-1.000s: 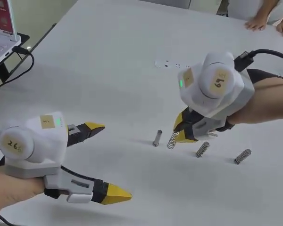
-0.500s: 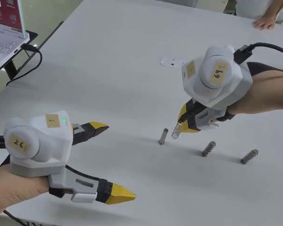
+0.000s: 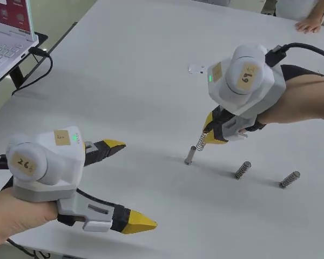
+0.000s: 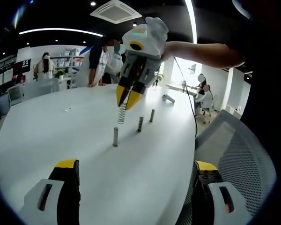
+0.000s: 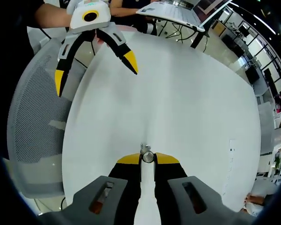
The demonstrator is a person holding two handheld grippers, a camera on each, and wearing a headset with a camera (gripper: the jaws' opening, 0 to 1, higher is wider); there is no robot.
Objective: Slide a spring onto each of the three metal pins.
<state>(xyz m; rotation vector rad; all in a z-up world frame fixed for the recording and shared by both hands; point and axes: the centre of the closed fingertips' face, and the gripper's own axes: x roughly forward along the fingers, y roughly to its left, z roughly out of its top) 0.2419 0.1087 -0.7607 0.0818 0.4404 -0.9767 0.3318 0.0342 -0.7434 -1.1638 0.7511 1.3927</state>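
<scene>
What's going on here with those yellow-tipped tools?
A person holds a hand-held gripper in each hand. The right hand-held gripper is shut on a spring, its lower end by the top of an upright metal pin, not yet slid on. Two other springs stand nearby on the white table. The left hand-held gripper hangs open, apart.

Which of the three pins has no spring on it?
The smooth bare pin, leftmost in the head view, right under the spring held in the right gripper. The other two pins are wrapped in coils.
</scene>
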